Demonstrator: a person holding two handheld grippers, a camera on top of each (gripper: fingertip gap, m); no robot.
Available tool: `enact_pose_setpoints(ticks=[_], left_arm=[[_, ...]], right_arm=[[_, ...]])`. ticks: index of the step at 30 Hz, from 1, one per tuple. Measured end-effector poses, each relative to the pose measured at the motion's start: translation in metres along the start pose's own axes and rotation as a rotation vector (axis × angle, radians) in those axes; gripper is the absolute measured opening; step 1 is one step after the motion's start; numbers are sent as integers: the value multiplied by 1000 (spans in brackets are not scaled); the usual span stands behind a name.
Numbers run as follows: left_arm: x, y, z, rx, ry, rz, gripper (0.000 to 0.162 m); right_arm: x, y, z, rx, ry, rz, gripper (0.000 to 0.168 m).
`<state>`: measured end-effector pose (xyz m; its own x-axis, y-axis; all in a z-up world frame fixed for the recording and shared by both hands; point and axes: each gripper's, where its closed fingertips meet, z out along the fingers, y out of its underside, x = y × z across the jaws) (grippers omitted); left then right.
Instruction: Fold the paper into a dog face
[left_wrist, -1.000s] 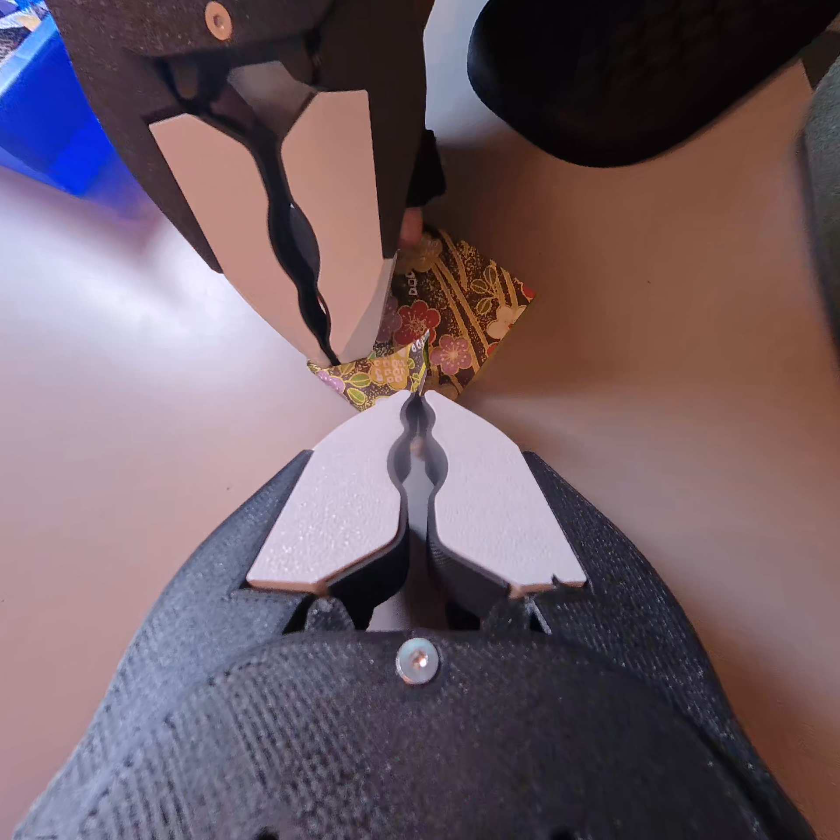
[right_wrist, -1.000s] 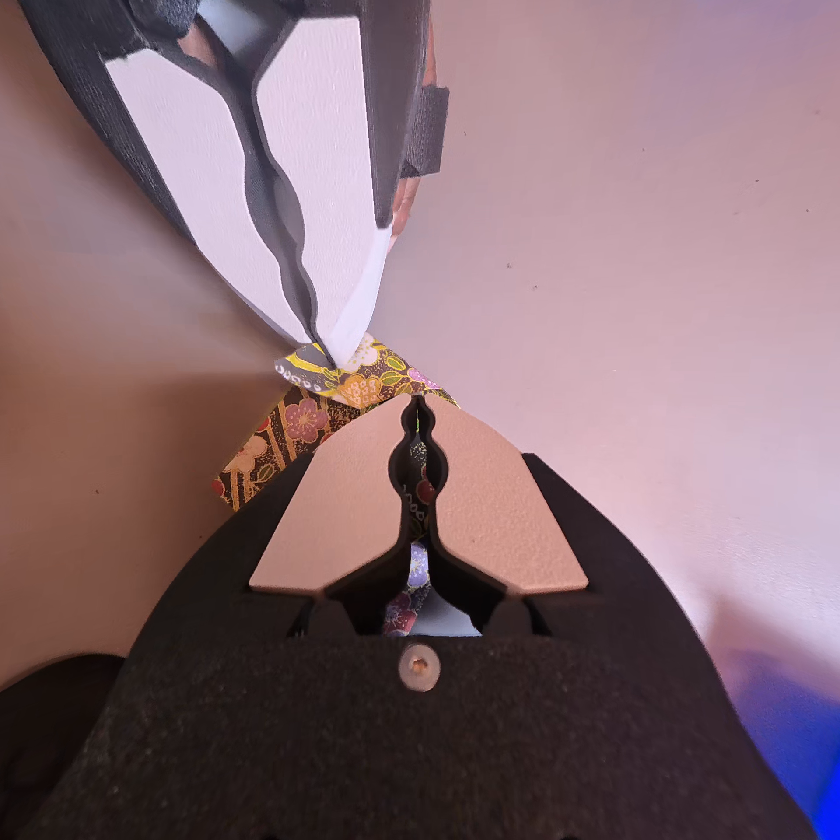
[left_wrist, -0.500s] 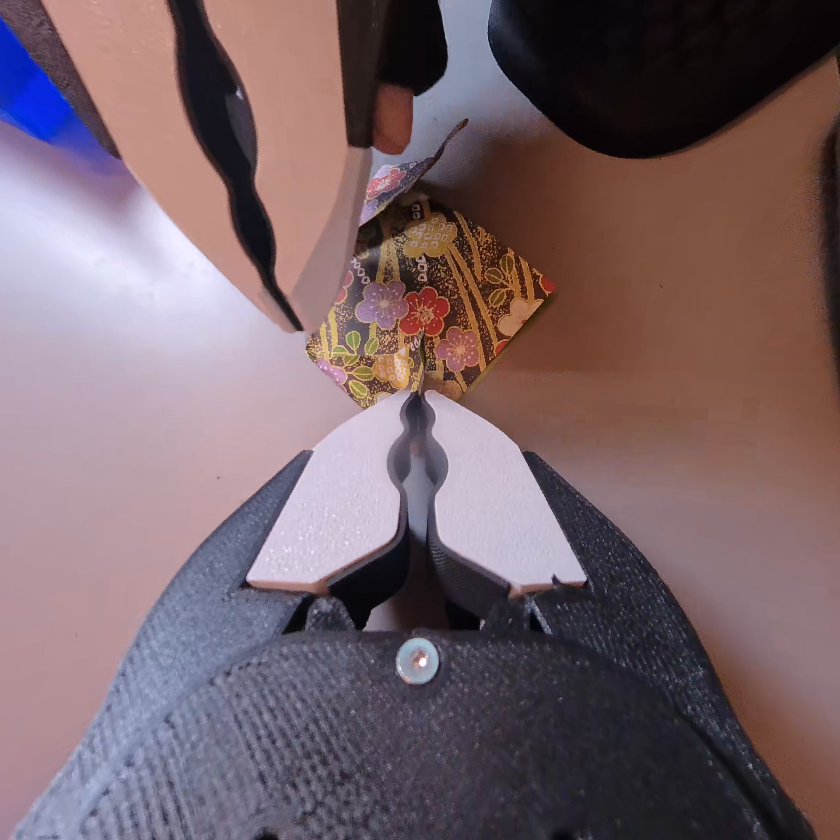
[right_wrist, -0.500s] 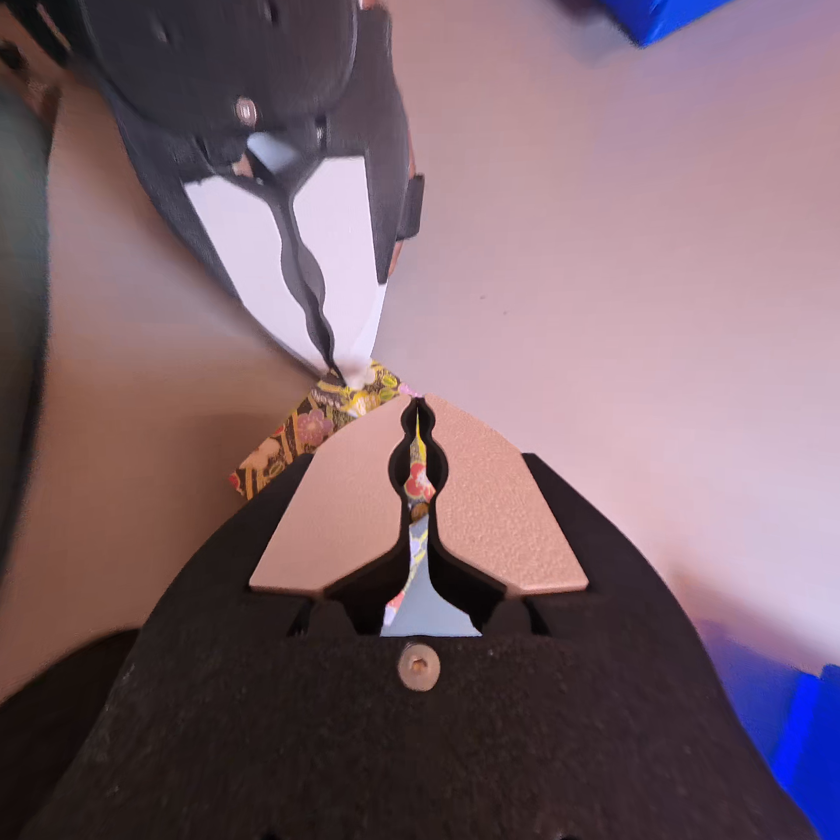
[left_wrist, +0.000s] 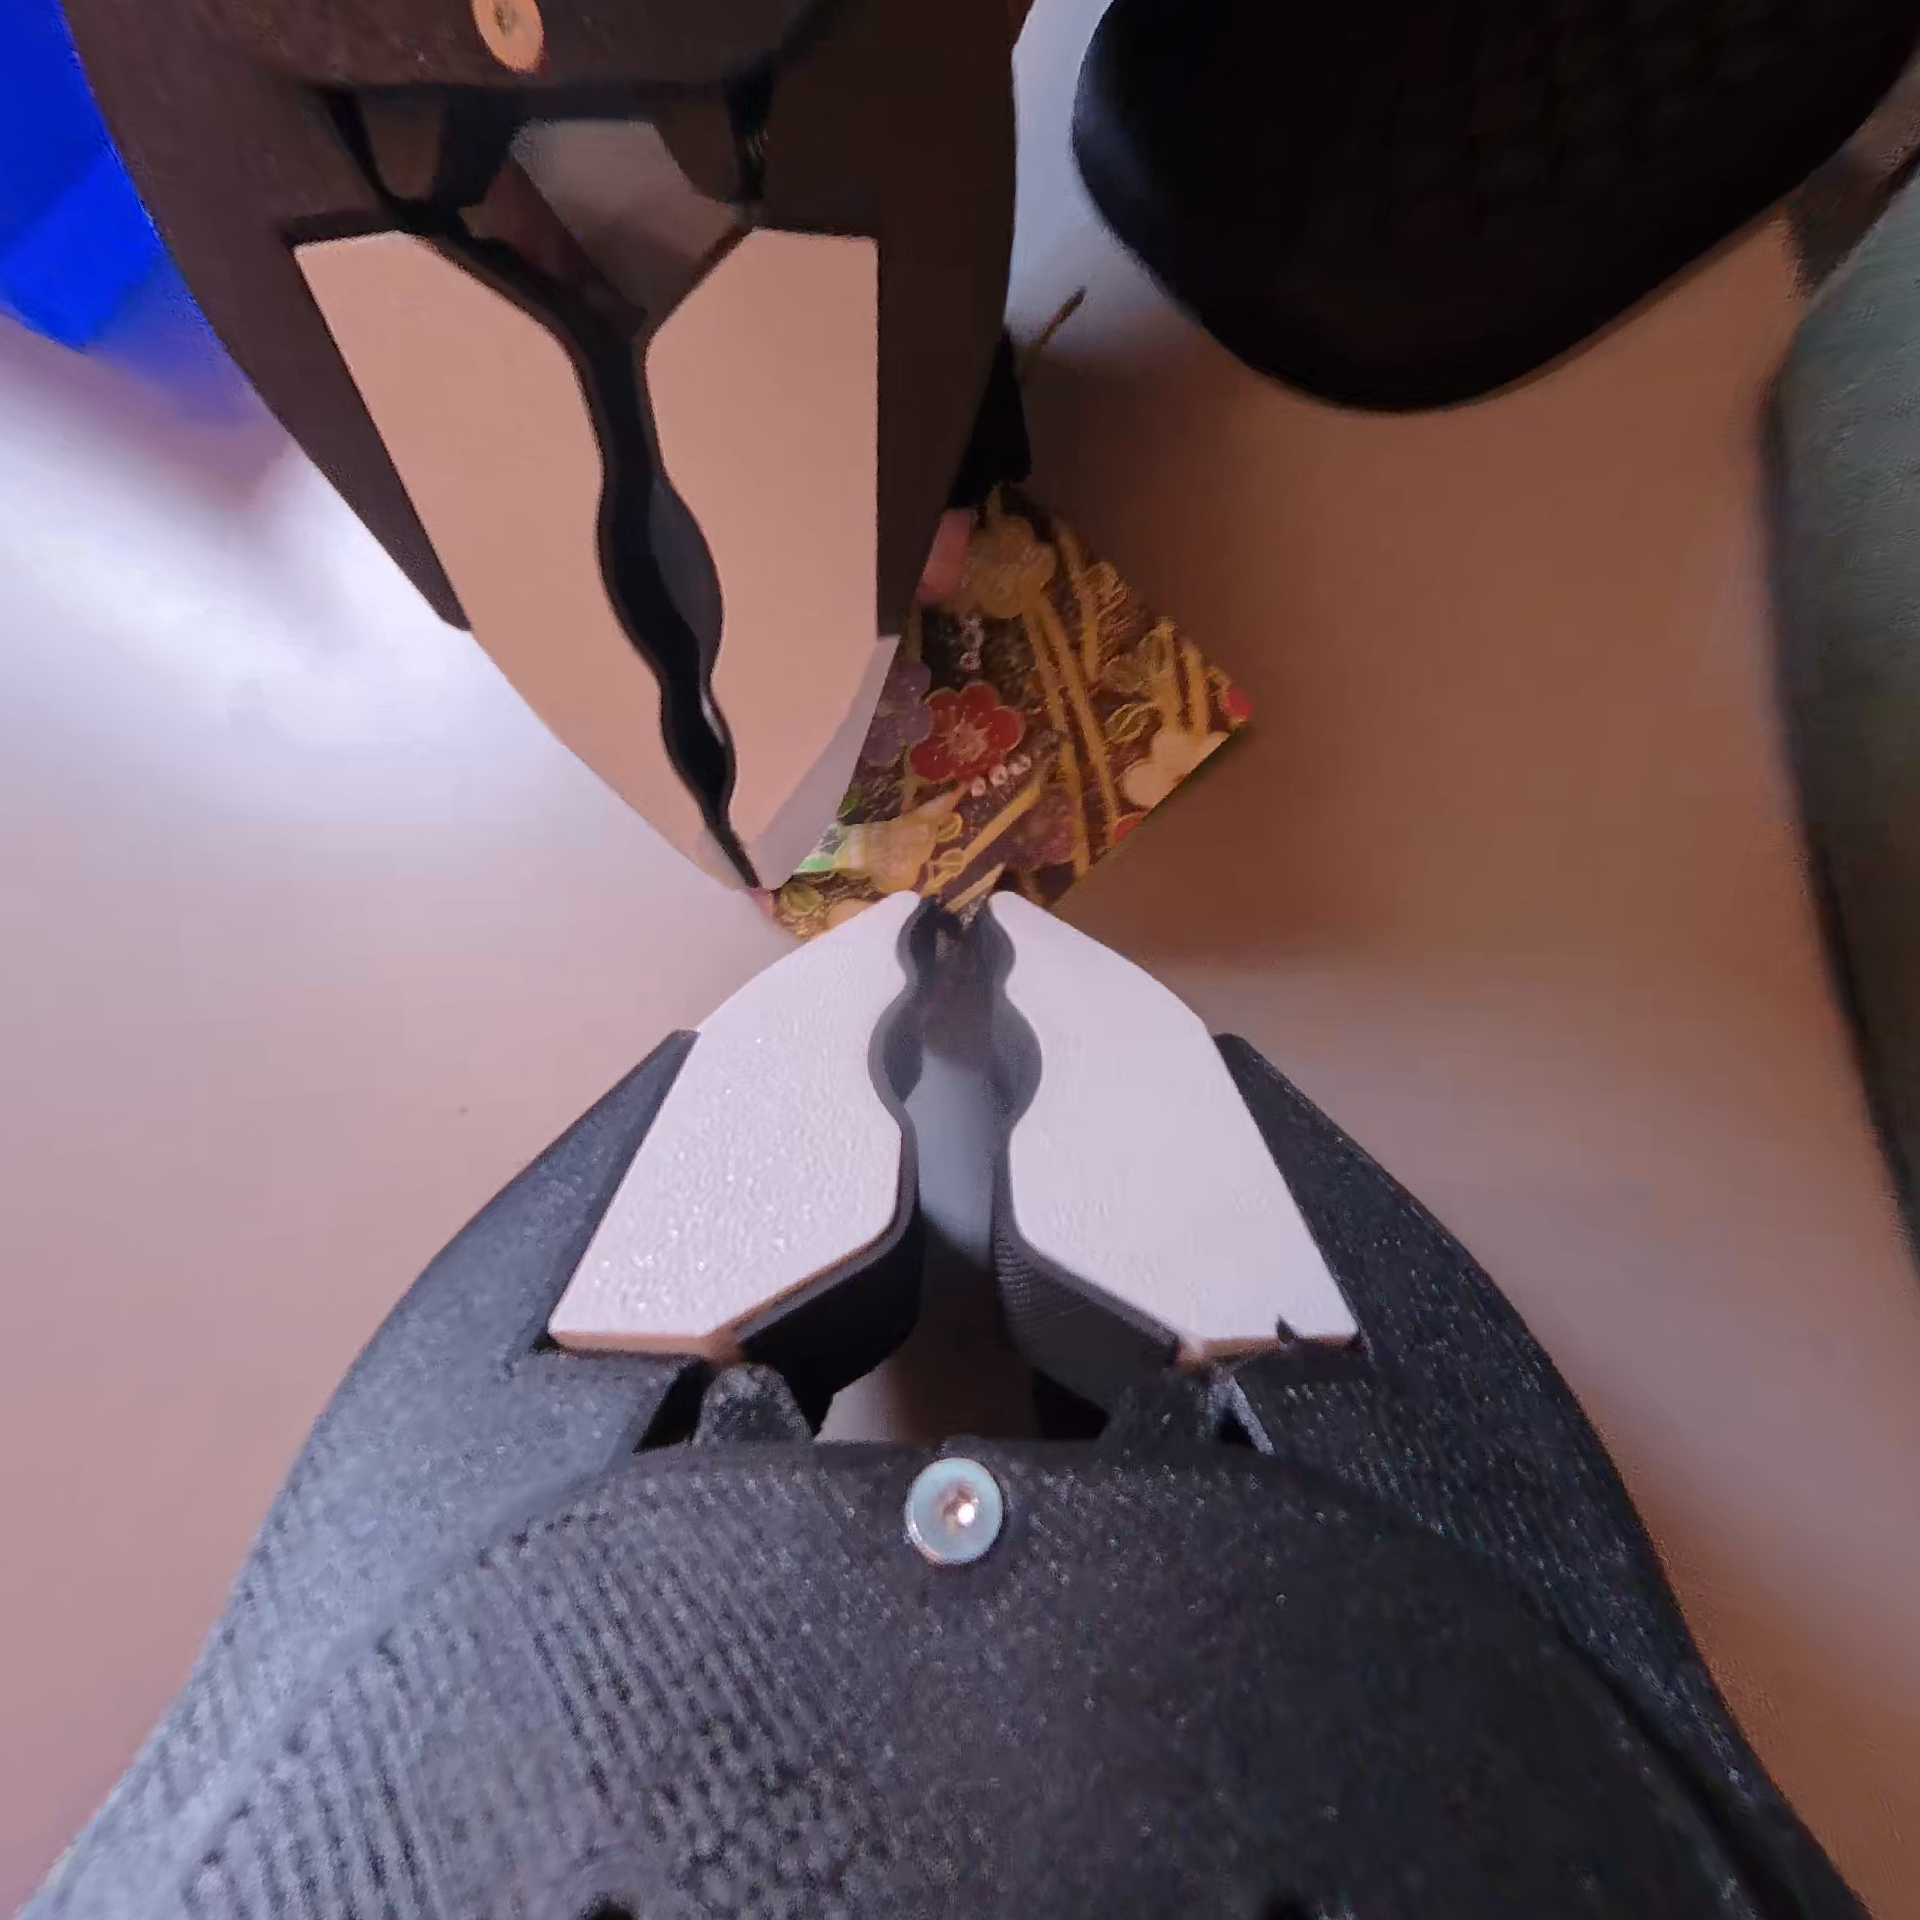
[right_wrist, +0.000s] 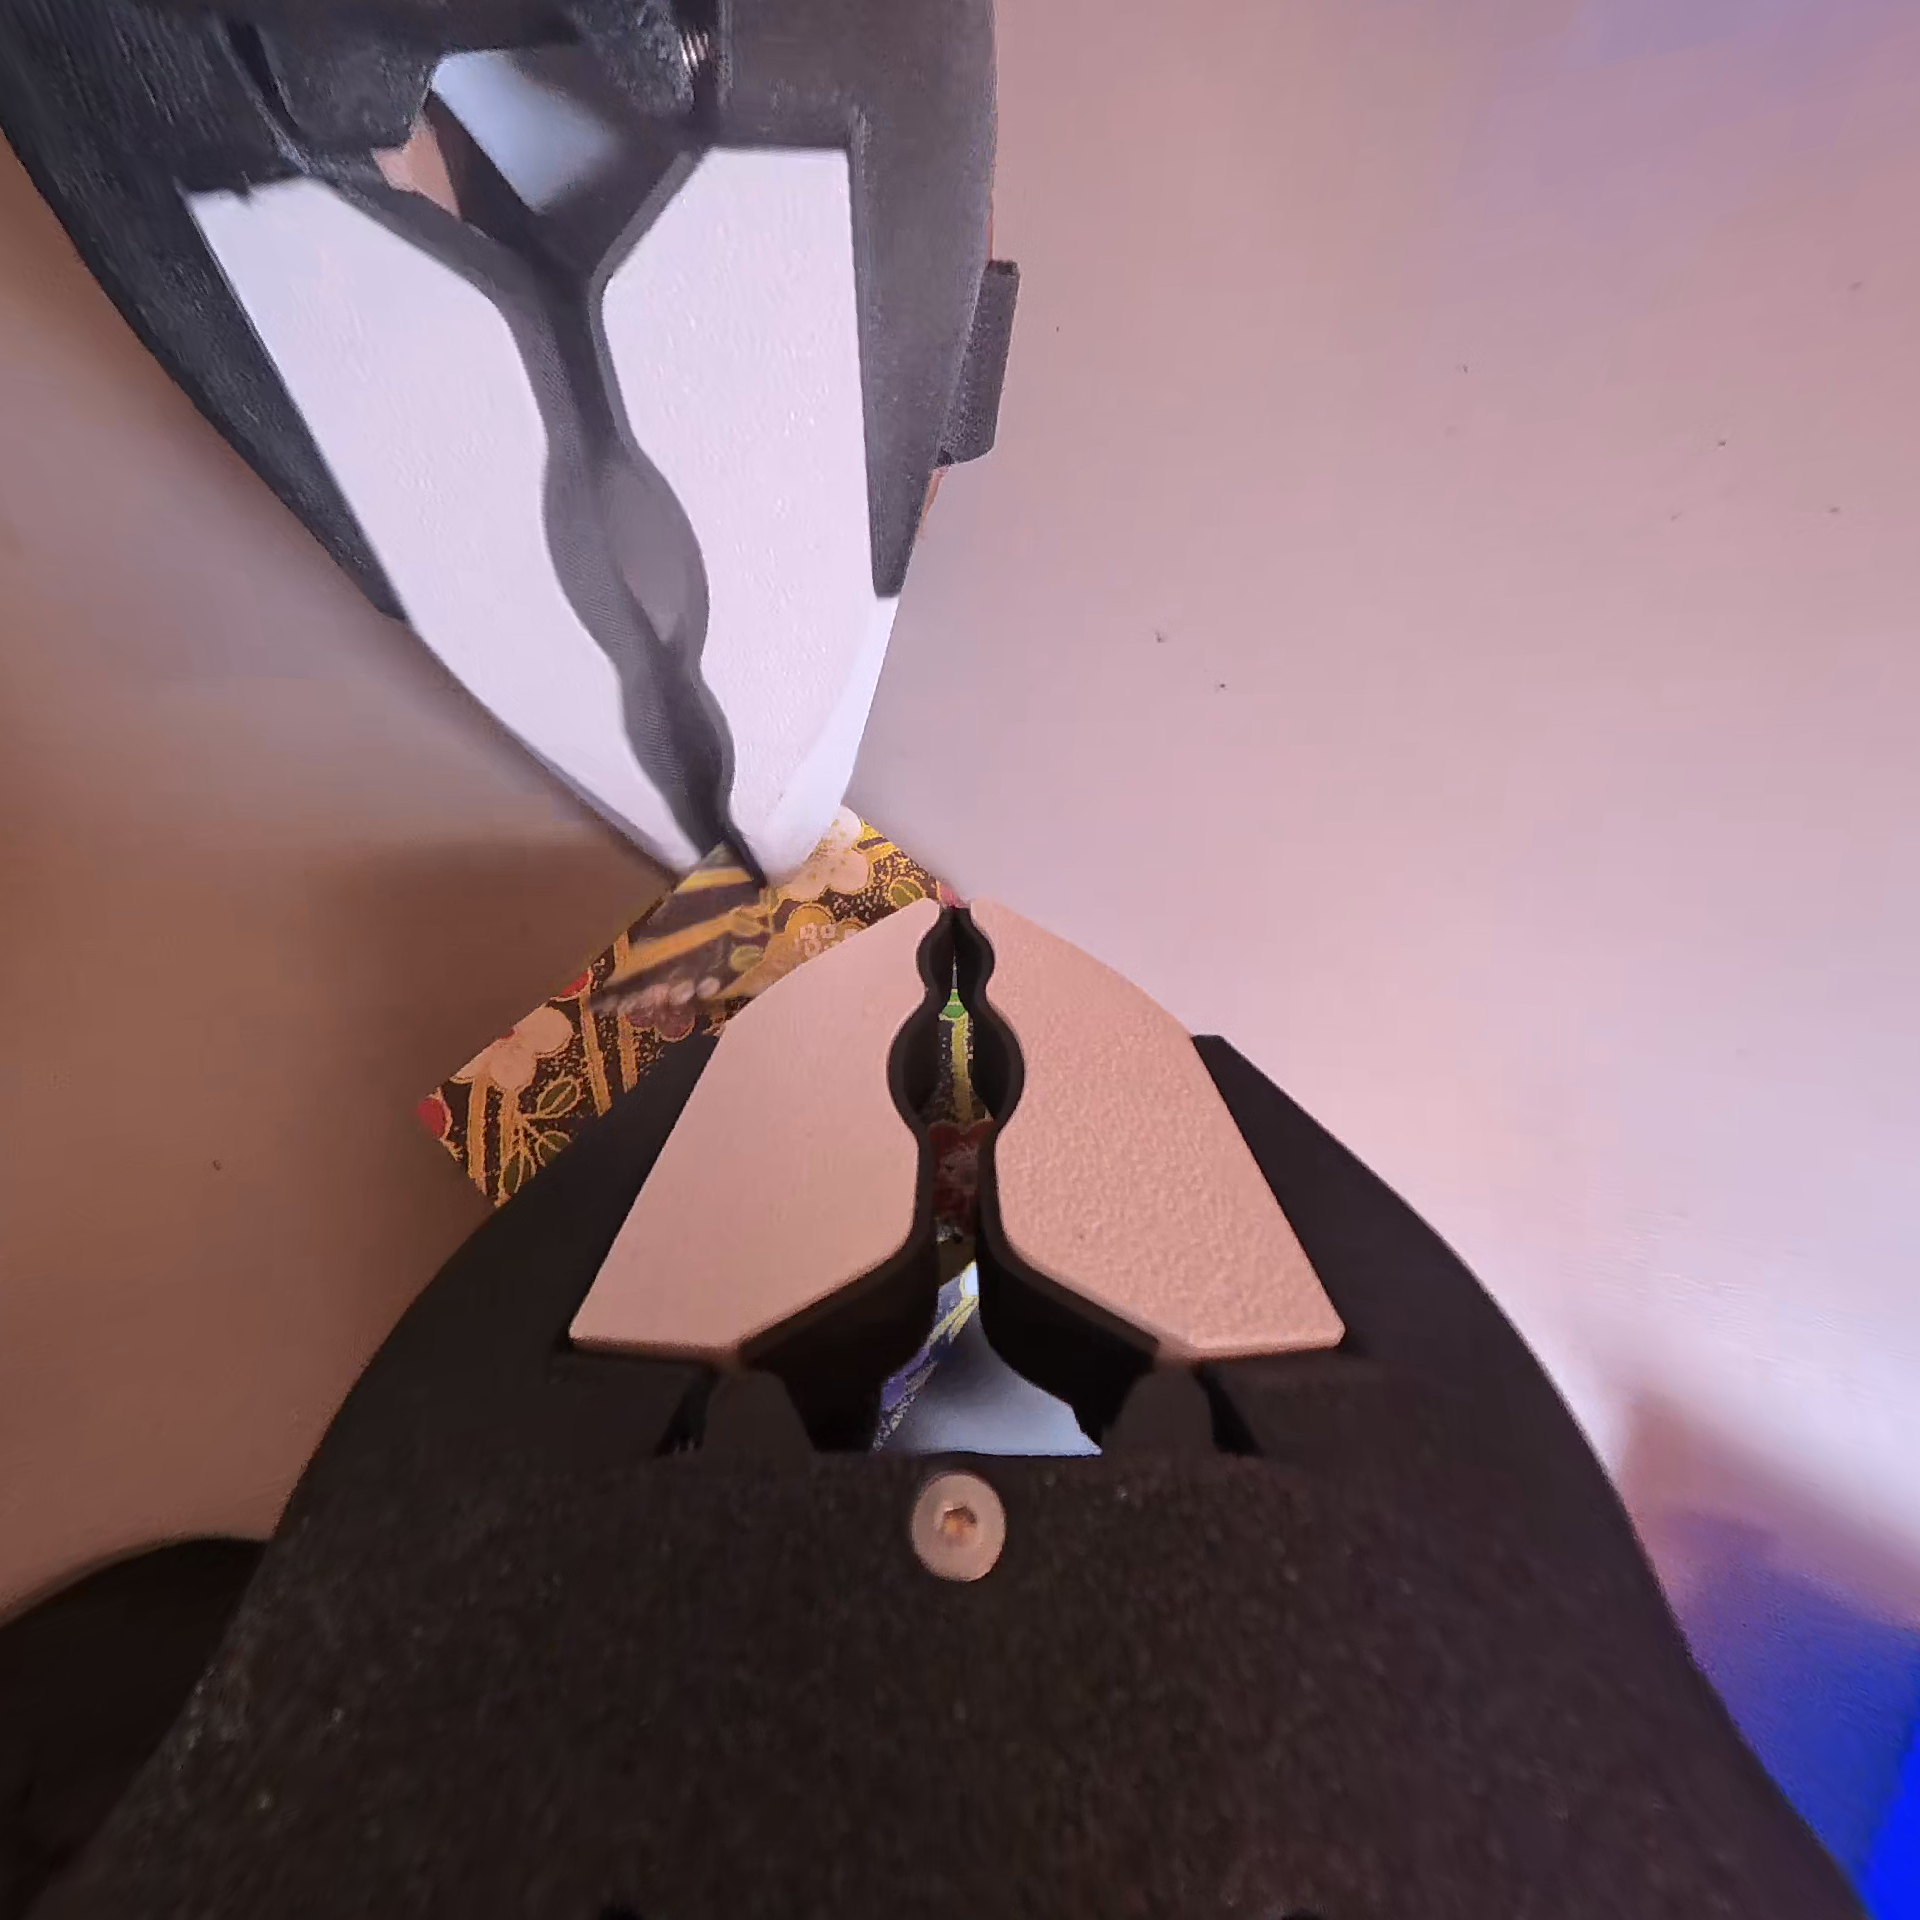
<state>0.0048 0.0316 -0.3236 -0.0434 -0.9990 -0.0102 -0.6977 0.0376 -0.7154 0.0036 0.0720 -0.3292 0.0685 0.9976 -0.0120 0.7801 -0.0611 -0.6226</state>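
Observation:
The patterned paper (left_wrist: 1049, 717), dark with gold lines and red, purple and white flowers, lies folded on the tan table (left_wrist: 312, 1039). My left gripper (left_wrist: 954, 906), with white pads, is shut on the paper's near corner. My right gripper (left_wrist: 743, 878), with tan pads, comes down from the upper left and covers the paper's left part. In the right wrist view my right gripper (right_wrist: 956, 914) is shut on a flap of paper (right_wrist: 954, 1153) that shows between its jaws. The left gripper (right_wrist: 736, 852) pinches the far edge there. The rest of the paper (right_wrist: 540, 1091) sticks out to the left.
A blue bin (left_wrist: 62, 208) stands at the far left and also shows in the right wrist view (right_wrist: 1829, 1714). A black rounded object (left_wrist: 1455, 156) sits beyond the paper. A grey-green blurred shape (left_wrist: 1870, 675) fills the right edge. Spacing between my two grippers at the tips: around 4 cm. About 15 cm separates my left fingertips from the black rounded object (left_wrist: 1455, 156).
Half a second ago my right gripper was raised with a flap lifted. It has come back down, with its tips close to the left gripper's. The left gripper has stayed put.

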Motion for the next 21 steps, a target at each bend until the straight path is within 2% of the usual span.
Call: enact_pose_setpoints(ticks=[4,7,13,21], left_arm=[[0,-18,-22,161,109,-148,11],[-28,-8,-25,148,-22,-202,0],[-37,-1,-2,37,-125,-100,0],[-27,2,4,-12,-117,62,0]], right_arm=[[0,0,0,9,-3,-2,0],[0,0,0,8,0,-10,0],[0,0,0,12,3,-12,0],[0,0,0,17,3,-13,0]])
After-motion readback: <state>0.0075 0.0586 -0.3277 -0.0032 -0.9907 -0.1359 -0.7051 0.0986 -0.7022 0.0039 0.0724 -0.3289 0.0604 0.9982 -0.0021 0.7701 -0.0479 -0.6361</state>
